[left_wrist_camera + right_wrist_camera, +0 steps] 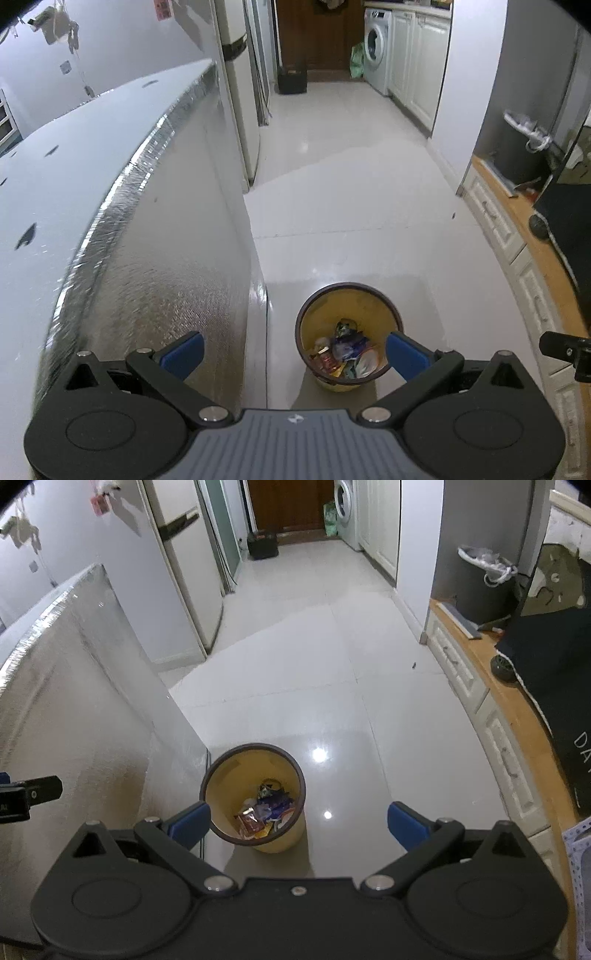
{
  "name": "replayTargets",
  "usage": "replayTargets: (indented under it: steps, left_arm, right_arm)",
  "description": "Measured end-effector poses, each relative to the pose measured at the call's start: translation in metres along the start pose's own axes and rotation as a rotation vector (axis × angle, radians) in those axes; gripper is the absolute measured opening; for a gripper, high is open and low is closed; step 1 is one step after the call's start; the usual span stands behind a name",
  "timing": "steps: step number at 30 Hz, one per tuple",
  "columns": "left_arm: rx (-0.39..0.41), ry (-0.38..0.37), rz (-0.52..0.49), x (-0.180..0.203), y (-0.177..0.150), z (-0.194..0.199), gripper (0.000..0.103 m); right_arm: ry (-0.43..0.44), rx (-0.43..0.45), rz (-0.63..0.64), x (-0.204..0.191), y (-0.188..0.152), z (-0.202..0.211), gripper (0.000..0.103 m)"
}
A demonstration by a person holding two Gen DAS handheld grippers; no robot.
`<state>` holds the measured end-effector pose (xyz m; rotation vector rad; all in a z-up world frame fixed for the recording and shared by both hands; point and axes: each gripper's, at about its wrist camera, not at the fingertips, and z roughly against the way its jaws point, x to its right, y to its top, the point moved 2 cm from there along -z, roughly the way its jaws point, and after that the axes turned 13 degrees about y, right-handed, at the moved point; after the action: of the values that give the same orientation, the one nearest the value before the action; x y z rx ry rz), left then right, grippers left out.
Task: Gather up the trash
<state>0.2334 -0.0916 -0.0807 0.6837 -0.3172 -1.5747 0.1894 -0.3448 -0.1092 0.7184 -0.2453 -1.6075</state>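
Yellow bin (349,325) on the floor holds crumpled wrappers (347,350); both grippers' jaws gape wide, empty

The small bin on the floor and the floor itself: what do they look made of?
The bin looks like smooth yellow plastic with a dark brown rim band; its even colour and thin wall suggest that, though I cannot be sure. The floor looks like glossy pale tile: grout lines cross it and it mirrors lamp spots. Both grippers are open and hold nothing.

Glossy tiled floor (332,686), smooth yellow plastic bin (284,840), textured silvery foil-like panel (147,266).
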Motion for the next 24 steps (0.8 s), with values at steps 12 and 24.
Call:
replayTargets:
  steps: [12,24]
  left_arm:
    - [0.089,-0.024,0.020,-0.012,-0.042,0.059,0.103]
    - [0.129,0.010,0.019,-0.020,-0.080,0.076,0.103]
  right_arm:
    - [0.022,0.074,0.082,-0.023,-0.030,0.055,0.103]
    - [-0.006,0.174,0.133,-0.037,-0.065,0.088,0.103]
